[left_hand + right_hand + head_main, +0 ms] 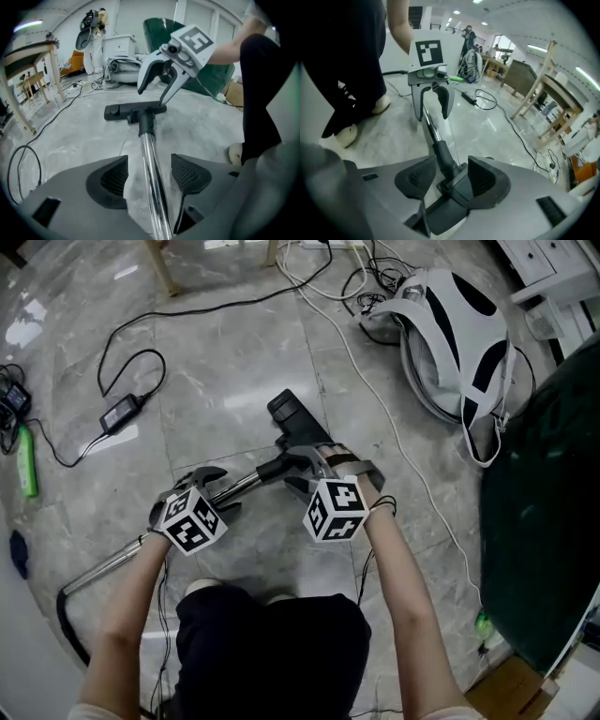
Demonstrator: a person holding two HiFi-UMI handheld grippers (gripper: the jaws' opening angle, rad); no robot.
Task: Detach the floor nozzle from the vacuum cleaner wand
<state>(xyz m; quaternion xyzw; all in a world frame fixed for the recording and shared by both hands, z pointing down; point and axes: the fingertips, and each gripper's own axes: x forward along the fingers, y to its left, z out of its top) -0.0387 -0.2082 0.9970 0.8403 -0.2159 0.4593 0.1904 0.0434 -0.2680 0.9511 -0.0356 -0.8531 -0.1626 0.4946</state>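
Grey marbled floor (234,343) is stretching out under you, with cables (141,371) trailing across its far side. The vacuum cleaner wand (149,145) is lying flat on it, running from the near left toward the middle. The floor nozzle (133,110) is sitting at the wand's far end and is still plugged on, so nothing is separated yet.

You are holding the left gripper (151,174) over the chrome wand with its jaws standing wide apart. One pad is sitting on either side of the wand and neither is pressing on it. You are holding the right gripper (452,177) farther along, over the black neck (443,157) where nozzle and wand are meeting. Its jaws are also spread, with the neck lying between them and close to one pad, but they are not clamping it.

So you are only at the approach. As I judge it, everything is still remaining: closing one gripper on the wand and the other on the neck, then pulling the two pieces apart along the wand's line.
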